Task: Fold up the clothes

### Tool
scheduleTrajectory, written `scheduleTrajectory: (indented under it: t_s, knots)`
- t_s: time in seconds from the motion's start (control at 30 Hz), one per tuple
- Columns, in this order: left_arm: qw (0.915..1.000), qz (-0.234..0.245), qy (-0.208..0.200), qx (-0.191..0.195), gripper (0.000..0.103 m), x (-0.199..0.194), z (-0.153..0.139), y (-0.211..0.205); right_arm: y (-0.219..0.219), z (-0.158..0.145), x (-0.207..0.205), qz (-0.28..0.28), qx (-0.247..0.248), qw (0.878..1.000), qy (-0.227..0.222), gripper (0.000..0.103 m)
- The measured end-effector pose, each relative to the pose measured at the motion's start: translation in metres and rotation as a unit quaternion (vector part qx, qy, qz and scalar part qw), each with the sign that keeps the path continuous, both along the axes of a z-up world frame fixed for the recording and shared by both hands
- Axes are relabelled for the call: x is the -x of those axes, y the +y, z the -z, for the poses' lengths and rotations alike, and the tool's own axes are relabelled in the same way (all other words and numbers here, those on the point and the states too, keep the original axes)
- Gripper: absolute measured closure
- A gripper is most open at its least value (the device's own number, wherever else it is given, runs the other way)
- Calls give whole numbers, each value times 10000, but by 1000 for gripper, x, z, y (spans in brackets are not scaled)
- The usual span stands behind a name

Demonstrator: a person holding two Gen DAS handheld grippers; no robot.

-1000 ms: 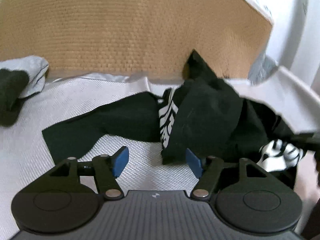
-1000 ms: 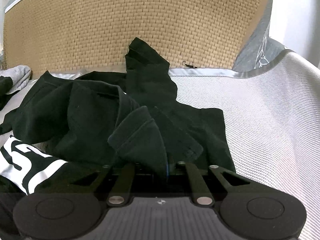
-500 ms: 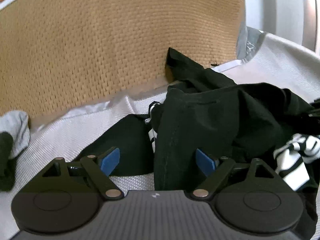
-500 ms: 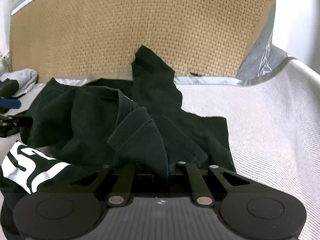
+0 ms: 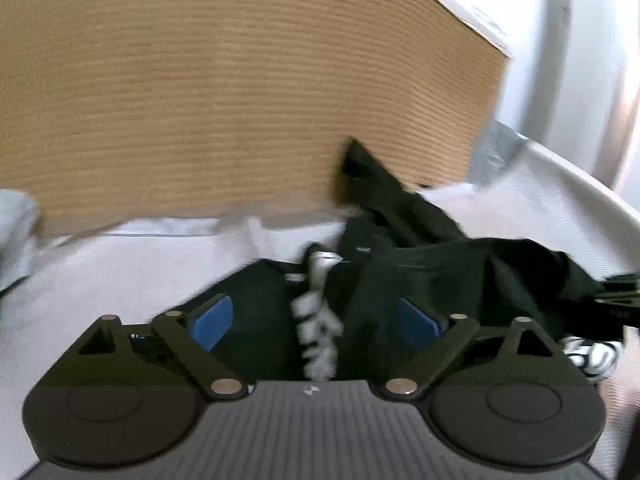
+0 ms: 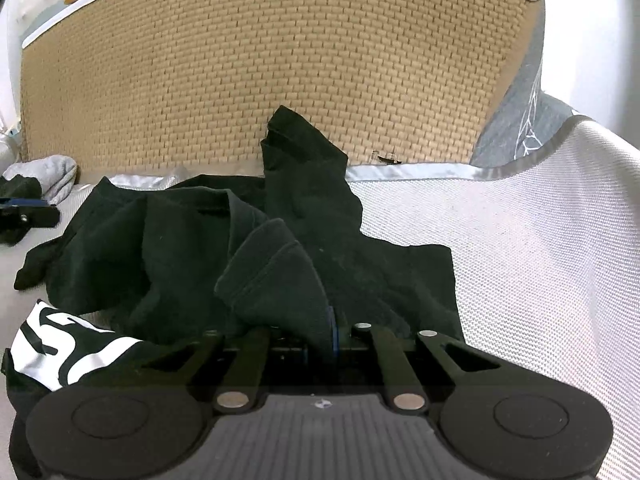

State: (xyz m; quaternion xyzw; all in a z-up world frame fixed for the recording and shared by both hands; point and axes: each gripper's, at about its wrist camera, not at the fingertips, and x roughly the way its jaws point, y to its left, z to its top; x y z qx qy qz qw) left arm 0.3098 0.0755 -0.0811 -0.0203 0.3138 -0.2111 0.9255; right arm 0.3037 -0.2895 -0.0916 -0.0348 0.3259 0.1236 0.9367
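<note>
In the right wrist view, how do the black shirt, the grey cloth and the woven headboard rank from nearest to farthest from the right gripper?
1. black shirt: clamped in the right gripper, centre.
2. grey cloth: far left, by the headboard's foot.
3. woven headboard: upright across the back.

Shirt (image 6: 168, 248) on mat (image 6: 520, 260), headboard (image 6: 280, 72) behind, socks (image 6: 44, 176) left

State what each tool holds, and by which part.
Right tool: shut on a bunched fold of the black shirt. Left tool: open, holding nothing.
</note>
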Motion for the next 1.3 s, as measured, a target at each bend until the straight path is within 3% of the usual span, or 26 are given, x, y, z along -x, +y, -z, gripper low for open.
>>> scheduleTrajectory:
  t_s: [0.1,0.13,0.17,0.2,0.23,0.3,0.33,0.53,0.73,0.8,0.97,1.1,1.3]
  knots:
    - [9985,366,374,-186,10,-13,8,-23,-2,-1,0,30,-31,10000,13,92]
    - [9975,407,500,-274,15,-15,12,-30,-3,0,0,41,-42,10000,21,92]
    - [9966,509,576,-294,24,-15,16,-35,-3,0,0,43,-45,10000,26,92]
    - [9959,610,572,-332,48,-13,19,-39,-2,0,0,42,-34,10000,25,92]
    - [9957,598,543,-448,66,-9,20,-43,-2,1,1,39,-24,10000,22,92]
    - [9955,535,457,-642,87,-1,21,-47,-2,-1,2,14,-25,10000,-11,92]
    - [9955,506,397,-691,90,4,21,-47,-2,-1,3,2,-24,10000,-28,92]
    - [9981,131,-20,-600,93,38,-4,-21,6,-17,15,-120,15,9995,-305,92]
    - [9976,-345,-539,-281,96,68,-53,14,26,-45,32,-383,20,9968,-707,92]
    - [9966,-456,-658,-217,96,75,-70,24,30,-49,32,-491,-133,9967,-636,92]
    - [9952,-582,-733,-288,96,72,-90,36,38,-55,31,-682,-321,9952,-623,92]
    - [9943,-780,-722,-65,96,72,-98,45,45,-65,26,-801,-431,9941,-588,92]
    - [9931,-936,-653,-284,96,90,-111,63,59,-79,30,-959,-651,9919,-515,92]
